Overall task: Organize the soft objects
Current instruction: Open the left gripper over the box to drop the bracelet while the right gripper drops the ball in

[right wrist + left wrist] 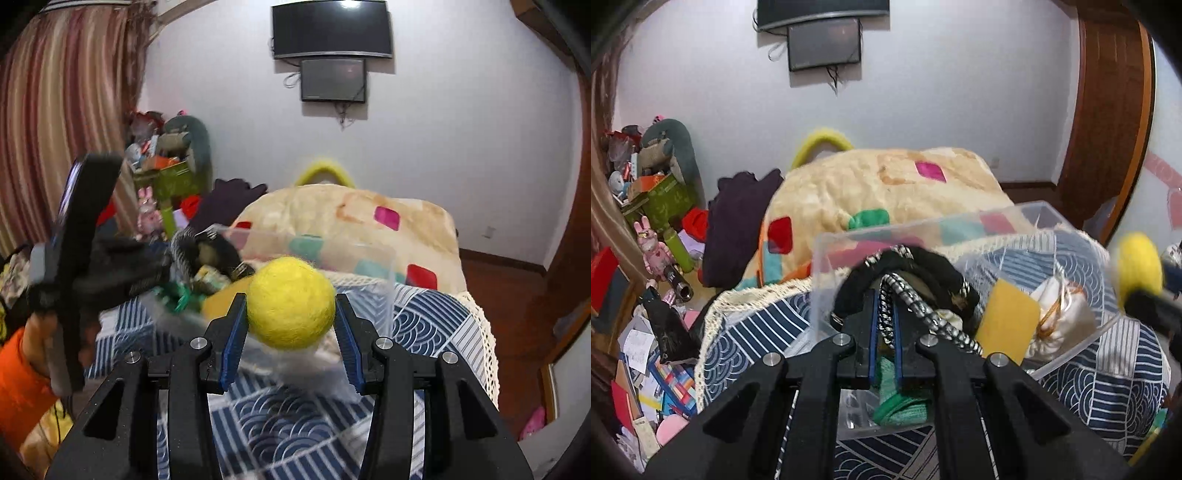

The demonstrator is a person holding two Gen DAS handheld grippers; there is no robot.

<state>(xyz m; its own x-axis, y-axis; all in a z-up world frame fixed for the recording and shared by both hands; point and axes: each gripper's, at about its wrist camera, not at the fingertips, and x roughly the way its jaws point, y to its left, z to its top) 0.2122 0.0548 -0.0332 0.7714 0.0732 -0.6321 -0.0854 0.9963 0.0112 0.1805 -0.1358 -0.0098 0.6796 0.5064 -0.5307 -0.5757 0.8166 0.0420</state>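
My left gripper is shut on a black-and-white braided cord joined to a black fabric piece, held over a clear plastic box on the blue patterned cloth. The box holds a yellow sponge, a cream drawstring pouch and a green cloth. My right gripper is shut on a yellow felt ball, just in front of the box. The ball also shows blurred at the right of the left wrist view. The left gripper shows blurred in the right wrist view.
A folded cream quilt with coloured patches lies behind the box. A dark garment lies to its left. Clutter of toys, boxes and papers fills the left floor. A wooden door stands at the right. Two screens hang on the wall.
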